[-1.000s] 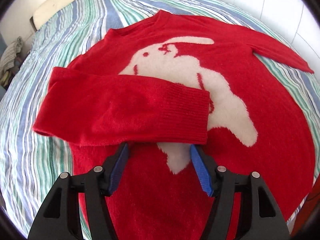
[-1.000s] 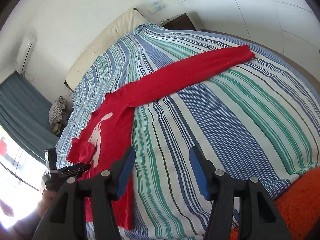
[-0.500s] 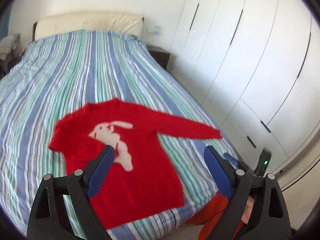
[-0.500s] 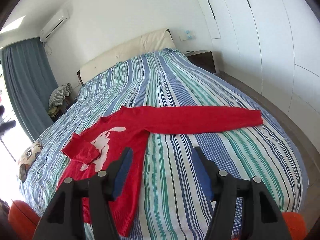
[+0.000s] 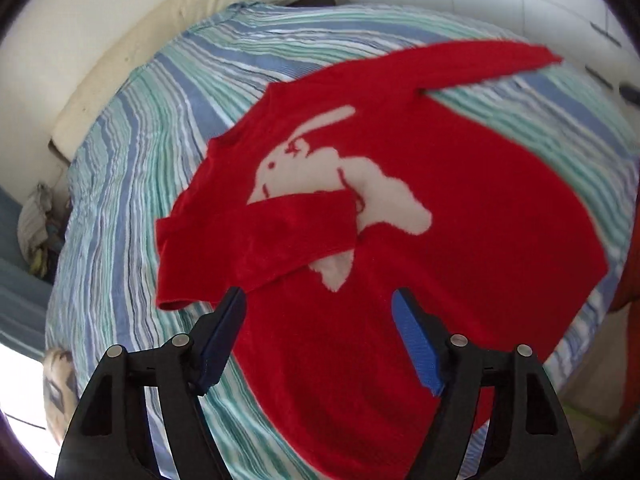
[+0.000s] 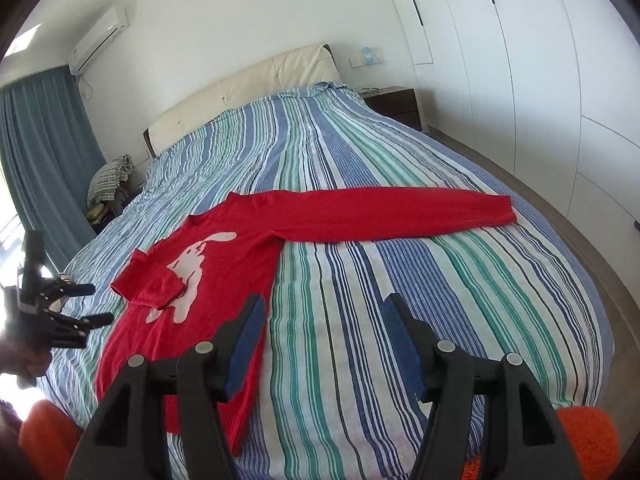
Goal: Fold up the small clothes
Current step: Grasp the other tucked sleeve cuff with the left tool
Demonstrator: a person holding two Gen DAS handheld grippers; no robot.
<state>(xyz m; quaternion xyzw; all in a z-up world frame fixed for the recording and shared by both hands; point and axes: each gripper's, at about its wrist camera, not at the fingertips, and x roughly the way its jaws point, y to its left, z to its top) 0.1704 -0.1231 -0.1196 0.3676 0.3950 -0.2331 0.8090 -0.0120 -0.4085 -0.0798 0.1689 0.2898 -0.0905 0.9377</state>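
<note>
- White wardrobe doors line the right of a bedroom, and a bed with a blue, green and white striped cover fills the middle.
- On the near left part of the bed lies a red knitted sweater with a white rabbit motif, flat, collar toward the far headboard, hem toward the near edge.
- One sleeve stretches straight out to the right across the stripes; the other sleeve is folded over the chest.
- Left tool hovers above the sweater's lower body, jaws closing with nothing between them.
- Right tool hangs over bare cover just right of the hem, jaws apart and empty.
</note>
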